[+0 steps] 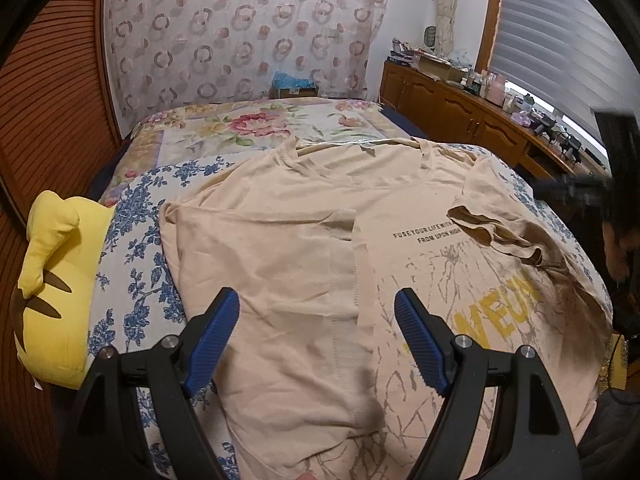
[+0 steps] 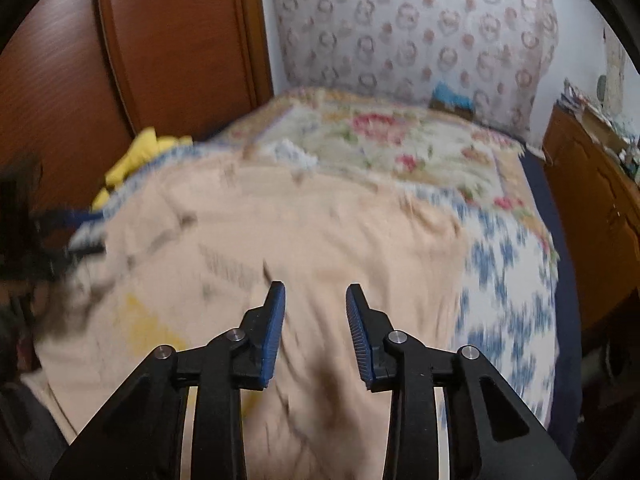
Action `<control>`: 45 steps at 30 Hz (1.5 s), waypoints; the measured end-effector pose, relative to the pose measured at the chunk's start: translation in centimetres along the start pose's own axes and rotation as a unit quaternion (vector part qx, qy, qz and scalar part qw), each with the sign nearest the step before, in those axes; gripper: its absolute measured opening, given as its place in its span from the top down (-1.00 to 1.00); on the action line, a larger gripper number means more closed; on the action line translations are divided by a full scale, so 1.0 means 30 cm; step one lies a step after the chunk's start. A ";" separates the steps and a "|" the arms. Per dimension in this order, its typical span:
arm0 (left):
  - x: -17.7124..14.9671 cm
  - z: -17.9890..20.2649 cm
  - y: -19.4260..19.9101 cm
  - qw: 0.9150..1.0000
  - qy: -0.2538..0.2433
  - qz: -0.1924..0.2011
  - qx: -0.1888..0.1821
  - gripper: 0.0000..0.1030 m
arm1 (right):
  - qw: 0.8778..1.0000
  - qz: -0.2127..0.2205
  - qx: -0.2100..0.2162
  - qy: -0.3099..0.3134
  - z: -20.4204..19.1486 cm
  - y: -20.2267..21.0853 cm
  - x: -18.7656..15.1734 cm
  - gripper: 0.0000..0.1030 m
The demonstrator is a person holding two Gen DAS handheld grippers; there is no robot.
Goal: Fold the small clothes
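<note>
A beige T-shirt [image 1: 304, 240] with black lettering and a yellow print lies spread on the bed, its left side folded in over the middle and its right sleeve [image 1: 496, 232] turned in over the chest. My left gripper [image 1: 316, 304] hovers over the shirt's lower middle, open, nothing between its blue pads. In the blurred right wrist view the same shirt [image 2: 320, 240] fills the centre. My right gripper [image 2: 315, 290] is above it with a clear gap between the pads and no cloth in them. The right gripper also shows as a dark blur [image 1: 580, 192] at the left wrist view's right edge.
The bed carries a blue-flowered sheet [image 1: 132, 240] and a floral quilt [image 1: 256, 128] further back. A yellow plush toy [image 1: 56, 280] lies at the bed's left side by the wooden panel. A wooden cabinet [image 1: 460, 116] with clutter on top runs along the right.
</note>
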State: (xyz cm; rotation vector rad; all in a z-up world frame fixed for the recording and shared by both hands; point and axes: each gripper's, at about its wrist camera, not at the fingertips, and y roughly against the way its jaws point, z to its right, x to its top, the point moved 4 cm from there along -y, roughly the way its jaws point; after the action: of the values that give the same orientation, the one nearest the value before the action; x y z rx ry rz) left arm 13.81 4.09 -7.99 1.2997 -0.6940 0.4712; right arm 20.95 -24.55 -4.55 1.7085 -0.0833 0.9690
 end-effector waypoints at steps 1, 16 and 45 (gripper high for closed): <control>-0.002 0.004 0.002 1.000 0.000 0.001 0.000 -0.55 | 1.000 -0.012 0.000 0.000 -0.004 -0.002 -0.042 0.45; -0.104 0.073 0.076 1.000 -0.003 0.015 0.006 -0.55 | 0.997 -0.049 -0.044 0.026 -0.062 -0.052 -0.255 0.58; -0.094 0.028 0.135 0.998 -0.008 0.042 0.053 -0.55 | 0.999 0.028 -0.004 0.023 -0.058 0.095 -0.221 0.25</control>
State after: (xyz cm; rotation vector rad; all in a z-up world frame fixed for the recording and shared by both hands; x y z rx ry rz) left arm 8.91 4.34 -6.99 1.3788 -0.7461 0.5729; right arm 14.15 -26.88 -6.46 1.6823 -0.1052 1.0486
